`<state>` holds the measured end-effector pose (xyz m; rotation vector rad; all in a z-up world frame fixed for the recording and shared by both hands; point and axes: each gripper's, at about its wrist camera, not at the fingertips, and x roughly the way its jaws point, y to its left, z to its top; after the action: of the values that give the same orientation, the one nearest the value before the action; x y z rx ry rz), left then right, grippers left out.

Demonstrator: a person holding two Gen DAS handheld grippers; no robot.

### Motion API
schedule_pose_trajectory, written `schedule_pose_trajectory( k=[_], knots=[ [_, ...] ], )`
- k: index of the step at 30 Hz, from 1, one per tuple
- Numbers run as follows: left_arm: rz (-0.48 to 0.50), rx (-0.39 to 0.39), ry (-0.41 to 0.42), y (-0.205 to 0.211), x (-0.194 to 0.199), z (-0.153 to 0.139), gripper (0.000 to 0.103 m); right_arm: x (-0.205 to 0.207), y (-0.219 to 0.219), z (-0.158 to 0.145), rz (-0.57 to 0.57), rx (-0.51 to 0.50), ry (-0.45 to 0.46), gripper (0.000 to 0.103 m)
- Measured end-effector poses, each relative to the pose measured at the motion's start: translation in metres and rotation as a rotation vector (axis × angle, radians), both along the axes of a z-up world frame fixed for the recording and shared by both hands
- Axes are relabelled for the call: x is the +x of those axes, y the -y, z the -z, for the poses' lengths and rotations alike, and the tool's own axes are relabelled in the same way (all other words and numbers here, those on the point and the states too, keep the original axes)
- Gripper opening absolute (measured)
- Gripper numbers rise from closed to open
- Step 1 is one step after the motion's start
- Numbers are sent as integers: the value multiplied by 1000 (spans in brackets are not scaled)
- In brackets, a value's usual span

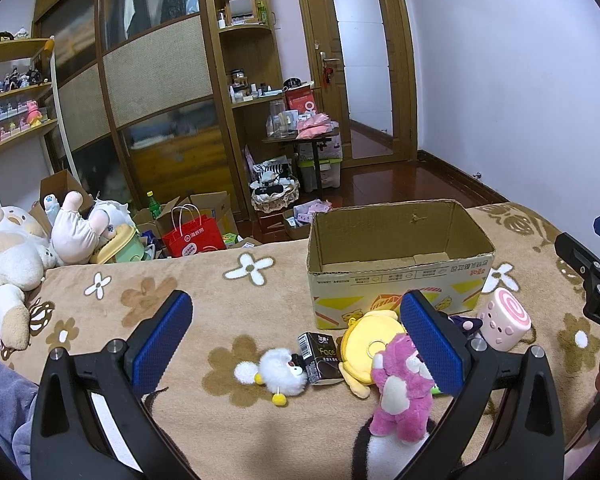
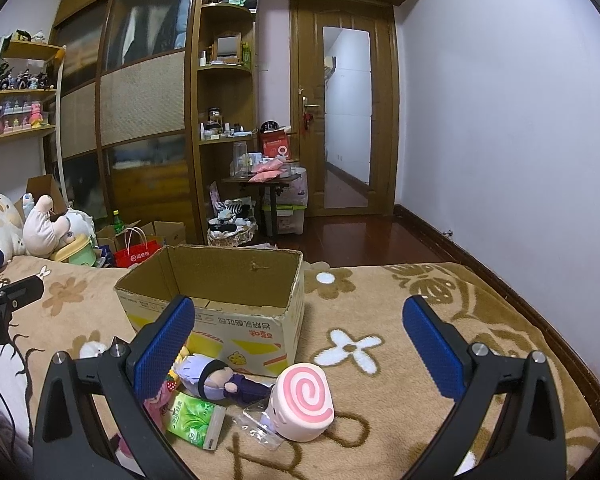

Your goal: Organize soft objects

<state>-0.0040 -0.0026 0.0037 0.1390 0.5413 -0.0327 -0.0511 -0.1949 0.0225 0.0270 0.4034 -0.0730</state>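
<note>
An open, empty cardboard box (image 1: 400, 240) stands on the flowered blanket; it also shows in the right wrist view (image 2: 220, 280). In front of it lie a white fluffy toy (image 1: 278, 370), a yellow plush (image 1: 366, 344), a pink bear plush (image 1: 402, 396) and a pink swirl-roll squishy (image 1: 504, 318). My left gripper (image 1: 296, 336) is open and empty above them, its right finger by the pink bear. My right gripper (image 2: 298, 344) is open and empty above the swirl roll (image 2: 302, 402) and a purple-haired doll (image 2: 216, 376).
A black drink carton (image 1: 320, 358) lies between the white toy and yellow plush. A green tissue pack (image 2: 196, 420) and a clear wrapper (image 2: 256, 428) lie by the swirl roll. Large plush toys (image 1: 12, 256) sit at the bed's left end. The bed's edge drops to a cluttered floor.
</note>
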Motion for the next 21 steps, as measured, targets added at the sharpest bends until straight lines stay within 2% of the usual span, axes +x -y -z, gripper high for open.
schedule_pose_trajectory(
  k=[21],
  knots=[
    [-5,17,5,-1,-1,0,102,1,-2,4,-1,-1,-6,103]
  ],
)
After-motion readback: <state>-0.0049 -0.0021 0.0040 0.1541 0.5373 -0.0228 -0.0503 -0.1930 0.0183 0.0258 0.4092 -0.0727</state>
